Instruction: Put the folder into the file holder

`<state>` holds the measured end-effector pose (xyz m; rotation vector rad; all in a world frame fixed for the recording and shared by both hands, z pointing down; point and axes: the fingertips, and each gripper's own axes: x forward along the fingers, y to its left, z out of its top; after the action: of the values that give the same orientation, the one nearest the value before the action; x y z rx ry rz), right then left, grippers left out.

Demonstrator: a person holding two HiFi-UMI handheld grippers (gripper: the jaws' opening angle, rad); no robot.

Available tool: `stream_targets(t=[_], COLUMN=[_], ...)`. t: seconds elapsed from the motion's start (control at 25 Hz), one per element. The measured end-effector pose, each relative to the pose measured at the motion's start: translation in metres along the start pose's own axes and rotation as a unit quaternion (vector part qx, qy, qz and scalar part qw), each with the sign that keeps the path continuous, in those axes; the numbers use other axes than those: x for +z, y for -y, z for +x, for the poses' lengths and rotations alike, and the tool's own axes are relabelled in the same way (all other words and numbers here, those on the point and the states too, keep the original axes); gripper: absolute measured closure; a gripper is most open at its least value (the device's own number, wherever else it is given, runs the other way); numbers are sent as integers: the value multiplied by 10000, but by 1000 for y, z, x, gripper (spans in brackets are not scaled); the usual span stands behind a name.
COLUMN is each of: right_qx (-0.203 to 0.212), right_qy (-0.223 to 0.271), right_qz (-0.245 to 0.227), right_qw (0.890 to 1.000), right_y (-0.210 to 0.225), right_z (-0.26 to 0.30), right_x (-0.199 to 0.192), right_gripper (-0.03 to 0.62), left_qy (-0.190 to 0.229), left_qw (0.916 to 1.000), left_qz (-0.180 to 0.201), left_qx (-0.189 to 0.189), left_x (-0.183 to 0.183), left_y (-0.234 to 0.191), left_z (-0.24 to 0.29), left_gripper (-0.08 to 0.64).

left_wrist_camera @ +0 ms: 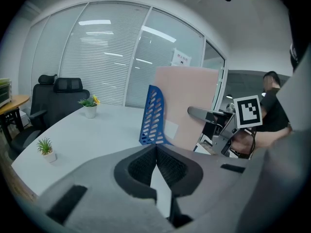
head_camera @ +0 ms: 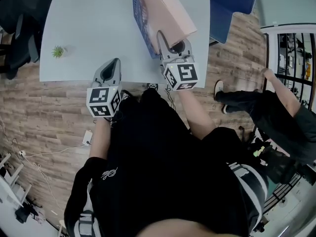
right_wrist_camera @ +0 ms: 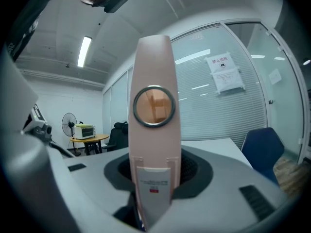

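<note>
A pink folder stands upright over the blue perforated file holder on the white table. My right gripper is shut on the folder's spine, which fills the middle of the right gripper view between both jaws. In the left gripper view the pink folder rises just right of the blue file holder, with my right gripper clamped on its near edge. My left gripper hovers at the table's near edge, its jaws shut with nothing between them.
Two small potted plants stand on the table. A black office chair is at the far left, a blue chair beyond the table's right end. A seated person is at the right.
</note>
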<state>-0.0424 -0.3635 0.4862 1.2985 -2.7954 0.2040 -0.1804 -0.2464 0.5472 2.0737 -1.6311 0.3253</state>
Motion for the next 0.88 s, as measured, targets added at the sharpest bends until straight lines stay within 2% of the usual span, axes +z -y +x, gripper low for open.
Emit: stream_targets(t=[0.56,0.88], right_qx=[-22,-106], right_qy=[-582,-957], right_qz=[-204,-220], right_qw=[9981,9951], right_y=[-9,-7], right_z=[3,6], right_x=[-30,-61], right_gripper=[436,433], left_qy=[14,39], left_qw=[10000,10000], left_qz=[-38,-54], left_qx=[13,9], left_x=[-4,-7], left_y=[-3,-1], left_z=[-4,-3], left_gripper=[558,558])
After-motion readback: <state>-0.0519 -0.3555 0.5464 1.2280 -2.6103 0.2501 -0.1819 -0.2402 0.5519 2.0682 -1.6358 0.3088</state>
